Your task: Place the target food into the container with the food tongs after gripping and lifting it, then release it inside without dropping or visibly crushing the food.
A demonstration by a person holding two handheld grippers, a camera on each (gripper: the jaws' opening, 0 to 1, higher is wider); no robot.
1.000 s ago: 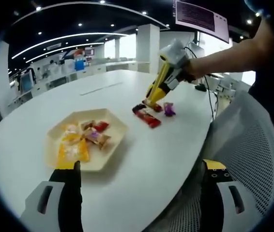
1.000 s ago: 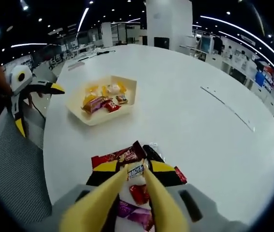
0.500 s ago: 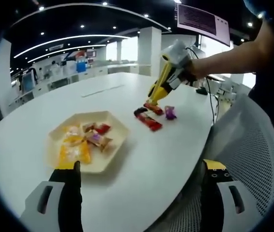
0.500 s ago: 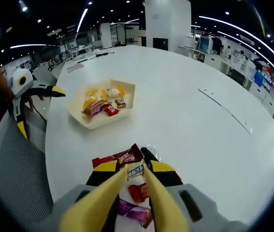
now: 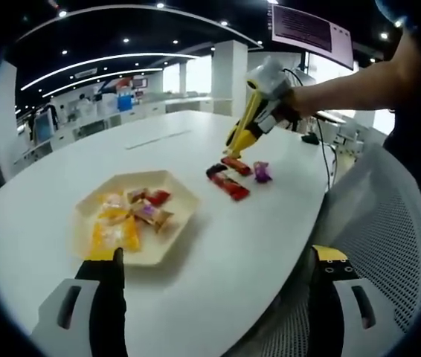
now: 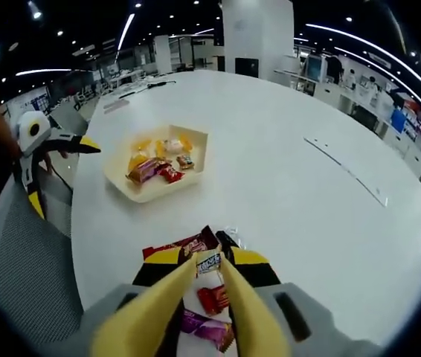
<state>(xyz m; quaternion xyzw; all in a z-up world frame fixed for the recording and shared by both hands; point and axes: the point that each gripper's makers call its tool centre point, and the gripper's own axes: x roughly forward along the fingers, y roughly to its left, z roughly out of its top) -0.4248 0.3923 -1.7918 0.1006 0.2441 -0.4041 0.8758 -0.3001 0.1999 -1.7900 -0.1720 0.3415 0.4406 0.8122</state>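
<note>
Yellow tong jaws of the right gripper (image 6: 209, 262) are pinched narrow on a small white-labelled wrapped candy (image 6: 208, 261), lifted clear of the red, dark and purple wrapped sweets (image 6: 204, 311) left on the white round table (image 6: 307, 193). The target is the cream hexagonal tray (image 6: 198, 160), well apart and already holding several sweets. My read: carry level, keep the squeeze light, lower inside the rim before opening. The left gripper (image 5: 214, 279) hangs near the table edge, jaws spread wide, empty. How firmly the candy sits between the tips is hard to make out; its lower half is hidden by the jaws.
</note>
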